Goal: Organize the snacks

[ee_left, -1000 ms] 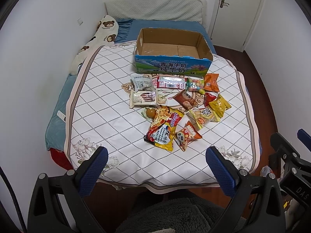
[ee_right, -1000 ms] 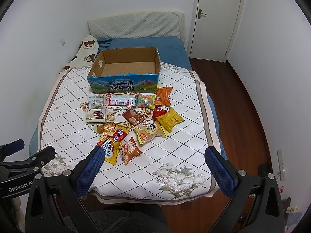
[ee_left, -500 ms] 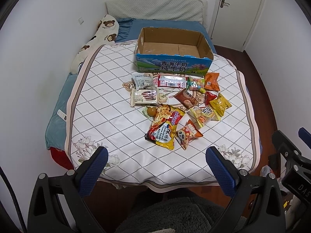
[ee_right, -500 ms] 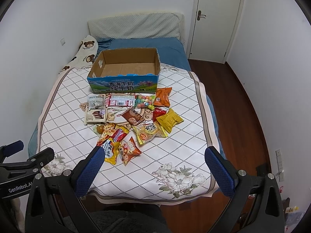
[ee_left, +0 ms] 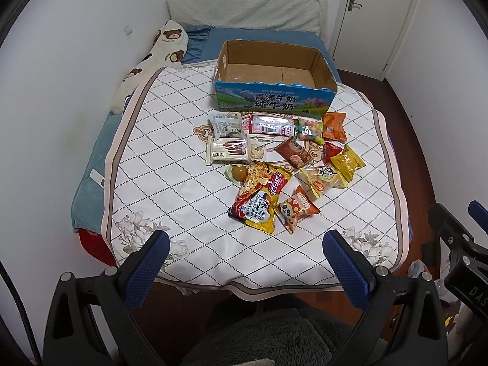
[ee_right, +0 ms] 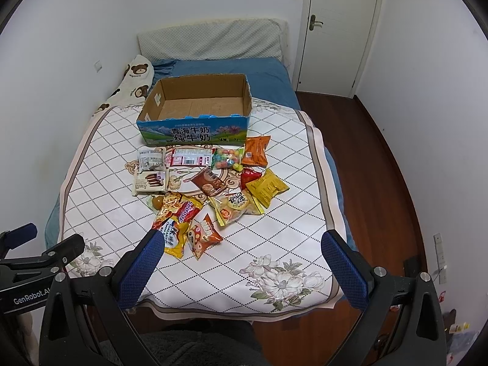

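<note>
1. We judge the task unstarted: the open cardboard milk box with blue printed sides (ee_left: 276, 74) stands empty at the far end of the bed's quilted white cover (ee_left: 170, 164).
2. All snack packets lie loose on the cover just in front of the box; we count about thirteen, including one large yellow-red noodle bag (ee_left: 259, 198) and one orange panda-print pouch (ee_left: 296, 209).
3. Left gripper (ee_left: 244, 262) and right gripper (ee_right: 241, 259) hang spread apart, holding nothing, well short of the snacks.
</note>
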Demonstrator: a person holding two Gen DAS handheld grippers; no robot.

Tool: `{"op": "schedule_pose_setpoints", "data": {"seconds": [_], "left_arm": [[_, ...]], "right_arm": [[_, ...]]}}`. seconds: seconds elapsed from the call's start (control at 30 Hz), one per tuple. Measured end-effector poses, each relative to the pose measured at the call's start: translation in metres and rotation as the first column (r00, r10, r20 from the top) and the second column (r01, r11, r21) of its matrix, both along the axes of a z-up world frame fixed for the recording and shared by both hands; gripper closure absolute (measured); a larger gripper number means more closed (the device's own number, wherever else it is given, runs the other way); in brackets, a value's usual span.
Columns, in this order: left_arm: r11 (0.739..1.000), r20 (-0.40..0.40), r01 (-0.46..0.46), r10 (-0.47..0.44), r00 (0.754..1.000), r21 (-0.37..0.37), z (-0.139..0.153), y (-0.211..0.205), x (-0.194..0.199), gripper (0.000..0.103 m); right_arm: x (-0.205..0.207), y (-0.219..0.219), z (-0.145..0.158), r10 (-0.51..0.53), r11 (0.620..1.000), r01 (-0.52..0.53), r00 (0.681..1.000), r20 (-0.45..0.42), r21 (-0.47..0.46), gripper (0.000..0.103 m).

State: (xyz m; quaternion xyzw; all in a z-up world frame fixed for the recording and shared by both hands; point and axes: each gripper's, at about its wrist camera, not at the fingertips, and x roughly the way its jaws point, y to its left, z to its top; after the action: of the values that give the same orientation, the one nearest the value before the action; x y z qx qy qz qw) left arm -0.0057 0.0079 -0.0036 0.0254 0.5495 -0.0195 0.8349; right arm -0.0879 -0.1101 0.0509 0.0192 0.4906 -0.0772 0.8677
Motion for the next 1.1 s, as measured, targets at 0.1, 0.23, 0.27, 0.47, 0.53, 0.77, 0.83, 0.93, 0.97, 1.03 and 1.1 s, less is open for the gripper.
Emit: {"op": "schedule_pose_setpoints", "data": {"seconds": [0.1, 0.23, 0.27, 0.47, 0.53, 0.77, 0.83, 0.93, 0.97, 1.03, 1.1], "left_arm": [[0.999, 0.006, 0.011, -0.012, 1.000, 0.045, -0.008, 0.001, 0.010, 0.000], [0.989, 0.002, 0.020, -0.020, 1.000, 0.147, -0.036, 0.011, 0.037, 0.000], [0.984, -0.004, 0.023, -0.023, 1.000, 0.175, -0.050, 0.015, 0.048, 0.000], [0.974, -0.154, 0.097, -0.066, 0.986, 0.206, -0.138, 0.013, 0.105, 0.000], [0.975, -0.213, 0.125, -0.084, 0.973, 0.184, -0.167, 0.006, 0.122, 0.000], [0.962, -0.428, 0.252, -0.186, 0.884, 0.103, -0.278, -0.041, 0.178, 0.000], [0.952, -0.475, 0.290, -0.213, 0.854, 0.094, -0.309, -0.055, 0.189, 0.000], [0.948, -0.483, 0.307, -0.231, 0.844, 0.083, -0.331, -0.063, 0.197, 0.005], [0.952, -0.489, 0.299, -0.231, 0.841, 0.066, -0.337, -0.064, 0.198, 0.014], [0.961, -0.476, 0.271, -0.213, 0.854, 0.057, -0.338, -0.061, 0.198, 0.016], [0.969, -0.447, 0.245, -0.200, 0.872, 0.044, -0.333, -0.055, 0.194, 0.016]], "right_arm": [[0.004, -0.001, -0.005, -0.001, 1.000, 0.001, 1.000, -0.008, 0.008, 0.000], [0.021, -0.006, -0.030, 0.006, 0.998, -0.003, 0.999, -0.040, 0.071, 0.000], [0.028, -0.007, -0.041, 0.007, 0.996, -0.001, 0.998, -0.062, 0.093, 0.000], [0.067, -0.017, -0.125, -0.005, 0.973, 0.054, 0.976, -0.216, 0.224, 0.000], [0.078, -0.019, -0.155, -0.013, 0.967, 0.077, 0.966, -0.259, 0.241, 0.001], [0.118, -0.034, -0.249, -0.056, 0.924, 0.198, 0.916, -0.398, 0.328, 0.024], [0.127, -0.041, -0.268, -0.075, 0.896, 0.253, 0.896, -0.438, 0.365, 0.024], [0.134, -0.041, -0.284, -0.080, 0.861, 0.301, 0.875, -0.477, 0.409, 0.024], [0.135, -0.039, -0.290, -0.087, 0.850, 0.323, 0.865, -0.494, 0.415, 0.024], [0.134, -0.032, -0.297, -0.089, 0.839, 0.344, 0.851, -0.517, 0.421, 0.024], [0.132, -0.025, -0.305, -0.105, 0.828, 0.375, 0.834, -0.541, 0.418, 0.024]]}}
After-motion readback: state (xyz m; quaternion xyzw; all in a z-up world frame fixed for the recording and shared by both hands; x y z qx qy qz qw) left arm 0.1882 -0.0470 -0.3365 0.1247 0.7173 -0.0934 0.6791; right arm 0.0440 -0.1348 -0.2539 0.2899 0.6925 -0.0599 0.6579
